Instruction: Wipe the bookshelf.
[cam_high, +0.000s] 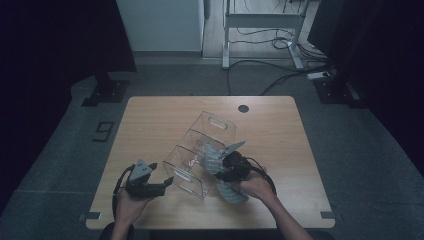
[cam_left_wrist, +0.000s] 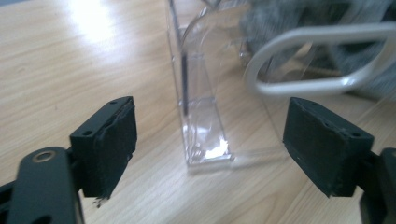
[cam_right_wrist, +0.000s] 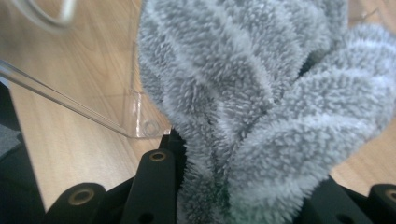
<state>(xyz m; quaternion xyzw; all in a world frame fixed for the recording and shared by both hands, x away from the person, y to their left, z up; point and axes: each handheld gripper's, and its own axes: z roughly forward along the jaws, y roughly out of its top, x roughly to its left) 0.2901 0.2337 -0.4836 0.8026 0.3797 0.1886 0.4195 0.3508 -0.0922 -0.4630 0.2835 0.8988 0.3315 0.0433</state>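
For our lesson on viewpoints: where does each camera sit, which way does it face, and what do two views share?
High view: above the table, looking forward and down; both forearms and claws show.
Left gripper view: on the left claw, looking along its open jaws at the clear bin.
Right gripper view: on the right claw, which grips the grey sock.
Shared: bin and sock appear in all three.
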